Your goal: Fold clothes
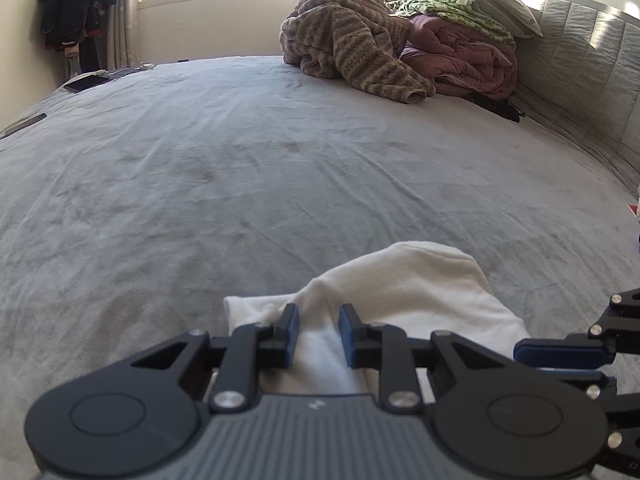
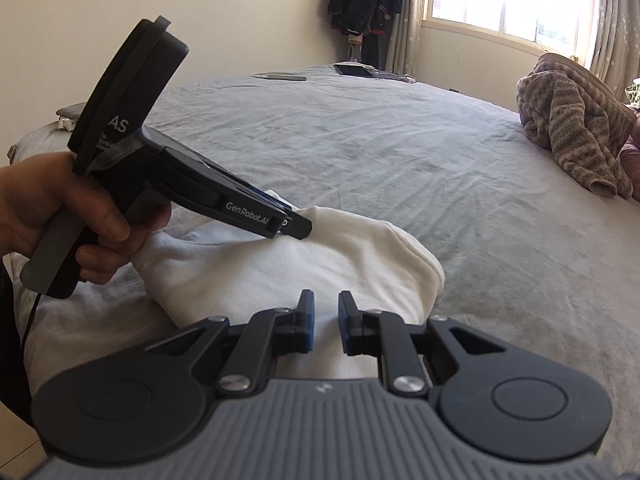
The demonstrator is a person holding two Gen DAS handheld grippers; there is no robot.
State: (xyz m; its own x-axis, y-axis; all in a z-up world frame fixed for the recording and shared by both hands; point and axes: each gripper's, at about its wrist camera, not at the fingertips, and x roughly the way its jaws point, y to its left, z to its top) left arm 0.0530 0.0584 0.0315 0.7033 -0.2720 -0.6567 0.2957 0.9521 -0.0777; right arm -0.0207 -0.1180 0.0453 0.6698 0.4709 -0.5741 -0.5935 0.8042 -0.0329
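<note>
A white fleece garment [image 1: 420,280] lies bunched on the grey bed sheet [image 1: 240,160], at the near edge. Its far side is rolled over into a rounded fold [image 2: 424,264]. My left gripper [image 1: 319,316] has its jaws narrow, with a thick ridge of the white cloth filling the gap between the blue pads. In the right wrist view a hand [image 2: 60,208] holds the left gripper [image 2: 298,226], tip down on the raised cloth. My right gripper [image 2: 326,312] is also narrow, and white cloth fills its gap. In the left wrist view the right gripper [image 1: 518,360] meets the garment's right edge.
A brown striped fleece [image 1: 344,48] and a pile of quilts and a pillow [image 1: 460,40] sit at the far end by the padded headboard [image 1: 580,60]. A tablet [image 1: 86,82] and a flat dark device [image 1: 28,122] lie at the far left edge. Dark clothes [image 1: 76,4] hang by the window.
</note>
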